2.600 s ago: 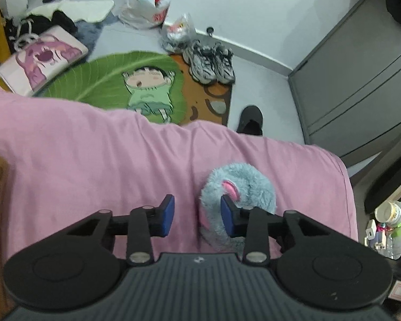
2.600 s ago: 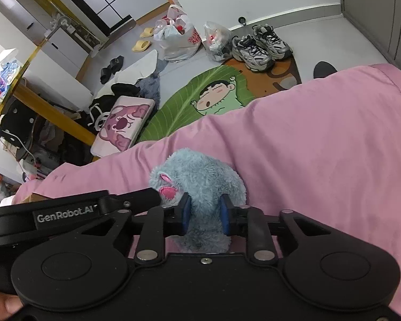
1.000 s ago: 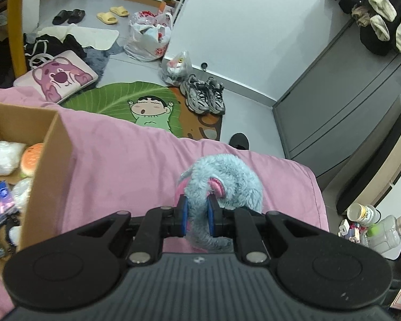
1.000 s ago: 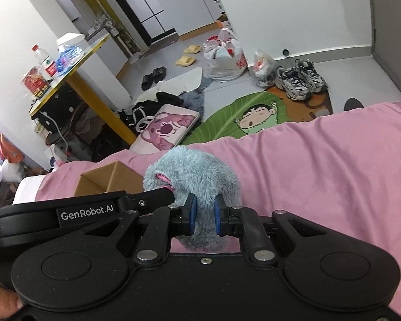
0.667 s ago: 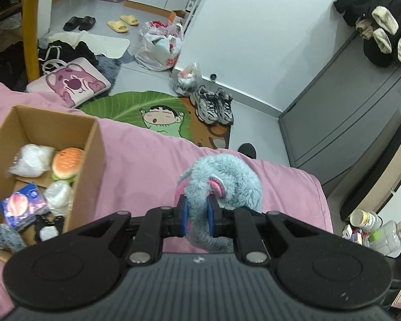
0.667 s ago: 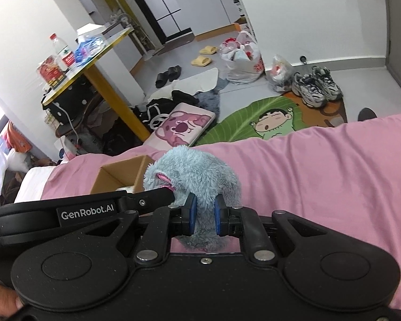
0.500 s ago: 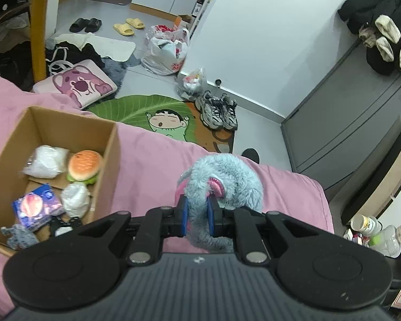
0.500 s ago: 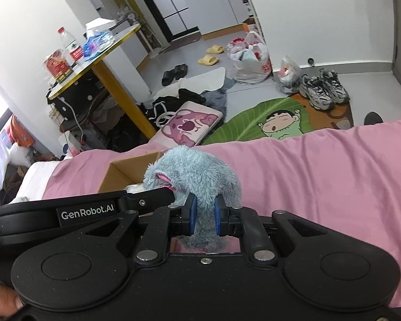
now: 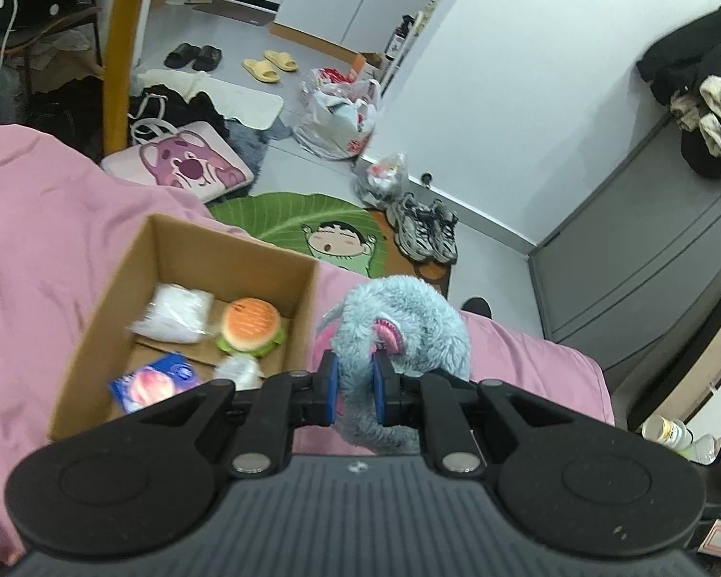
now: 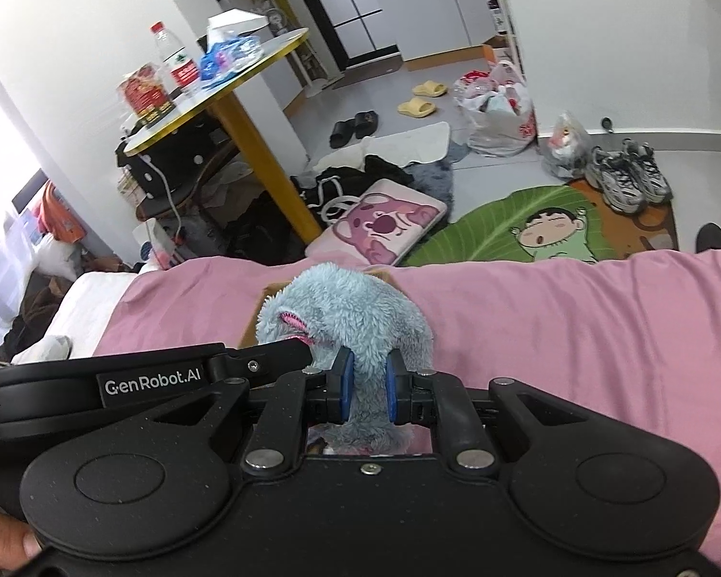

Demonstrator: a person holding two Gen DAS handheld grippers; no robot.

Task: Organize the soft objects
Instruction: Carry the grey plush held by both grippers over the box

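Both grippers hold one fluffy blue plush toy [image 9: 408,322] with pink ears, lifted above the pink bedsheet [image 9: 48,250]. My left gripper [image 9: 354,387] is shut on its lower part. My right gripper [image 10: 367,392] is shut on the same plush toy [image 10: 346,312]. An open cardboard box [image 9: 120,283] sits on the bed just left of the toy. It holds a burger toy [image 9: 251,324], a white wrapped bundle [image 9: 178,315], a blue packet [image 9: 154,382] and another white item [image 9: 238,369]. In the right wrist view the toy hides most of the box [image 10: 269,295].
Past the bed edge the floor holds a green leaf rug [image 9: 307,226], sneakers [image 9: 425,231], a pink bear cushion [image 9: 182,170], plastic bags [image 9: 341,115] and slippers. A yellow-legged table [image 10: 245,110] stands at the left. A grey cabinet [image 9: 649,250] is on the right.
Both grippers have carried the plush toy leftward over the bed. The cardboard box has come further into the left wrist view and now lies beside the toy.
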